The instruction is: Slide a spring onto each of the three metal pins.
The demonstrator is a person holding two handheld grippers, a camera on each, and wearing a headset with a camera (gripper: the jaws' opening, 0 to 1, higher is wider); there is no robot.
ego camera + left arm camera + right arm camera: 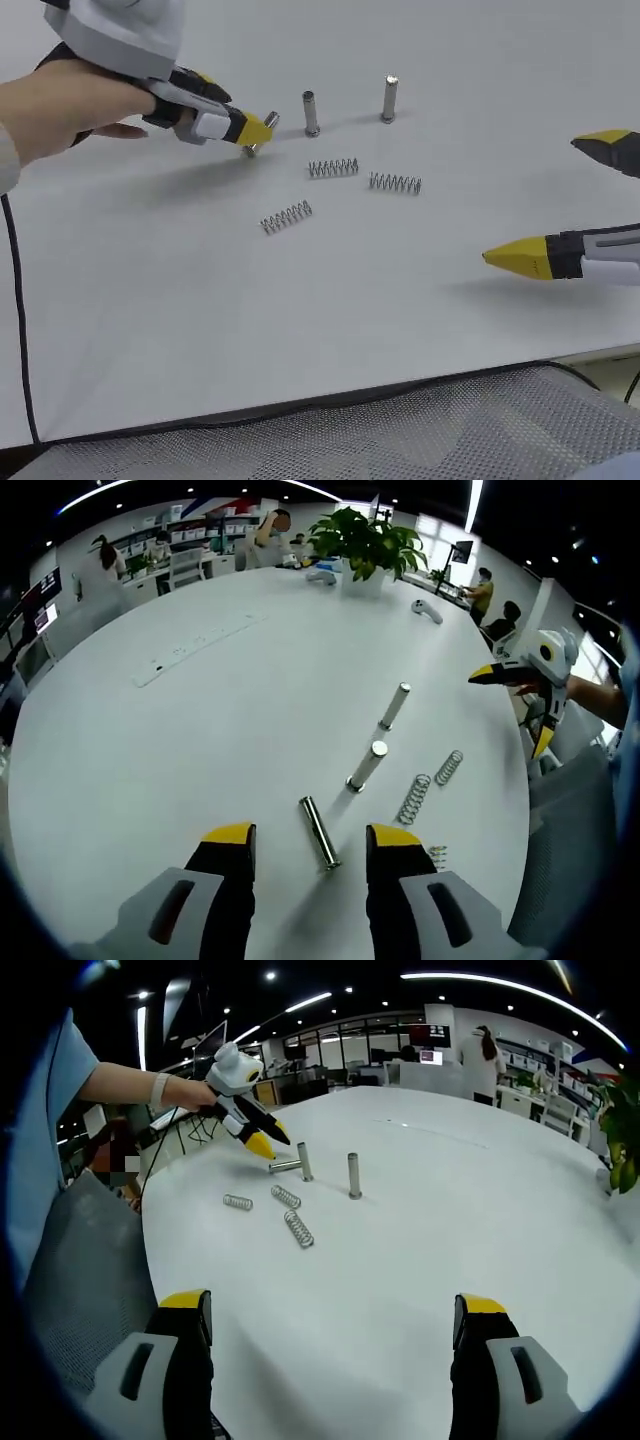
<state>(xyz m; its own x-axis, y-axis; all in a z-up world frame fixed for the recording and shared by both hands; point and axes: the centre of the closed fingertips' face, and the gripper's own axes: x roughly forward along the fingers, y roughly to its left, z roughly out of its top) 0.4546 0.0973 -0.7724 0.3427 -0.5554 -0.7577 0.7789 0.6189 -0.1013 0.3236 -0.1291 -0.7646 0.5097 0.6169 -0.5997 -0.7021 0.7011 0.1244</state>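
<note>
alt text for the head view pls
The left gripper has its open jaws either side of a metal pin lying on a white table. Two upright pins stand beside it, three springs lie loose nearby, and the right gripper hangs open at right.

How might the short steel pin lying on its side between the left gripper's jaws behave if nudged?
The short steel pin lies flat on the smooth white table, so its round shaft would probably roll. Its flared end might make it curve. Polished metal could slip in the open left gripper.
</note>
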